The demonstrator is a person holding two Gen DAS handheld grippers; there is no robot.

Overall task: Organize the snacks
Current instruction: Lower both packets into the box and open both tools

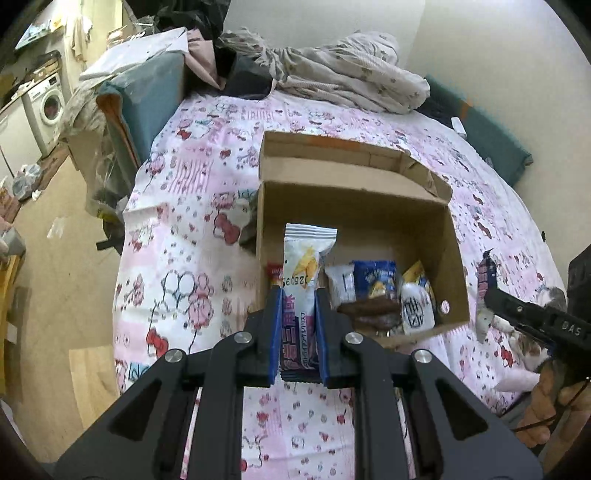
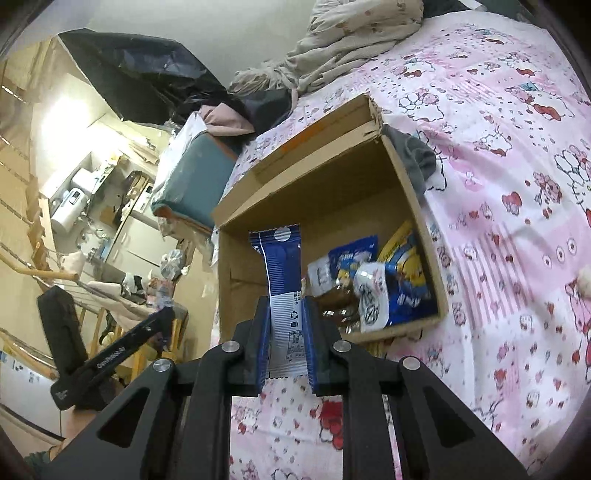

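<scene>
1. At the far left of your left wrist view, a white front-loading washing machine [image 1: 48,103] stands across the room, and a teal rectangular cushion [image 1: 147,96] leans at the left edge of the bed.
2. Your left gripper [image 1: 298,295] has its two blue-padded fingers [image 1: 276,332] closed tight on a white and purple snack packet with a yellow picture [image 1: 304,280]. The packet stands upright between them, its top reaching up in front of the near left corner of the box.
3. The open brown cardboard box [image 1: 456,258] sits on the pink cartoon-print bedsheet [image 1: 184,229], just beyond your left gripper. Inside, along its near wall, lie a blue snack bag [image 1: 375,282], a brown wrapped snack [image 1: 373,312] and a white packet with black characters [image 1: 417,308], touching one another.
4. To the right in the same view, your right gripper [image 1: 487,295] is seen from the side, near the right wall of the box.
5. In your right wrist view, your right gripper [image 2: 287,306] is clamped on a narrow blue and white striped snack packet [image 2: 280,266], held upright in front of the open box [image 2: 406,184]. The piled snacks lie to the right of it.
6. A crumpled floral blanket [image 2: 351,33] lies at the far end of the bed.
</scene>
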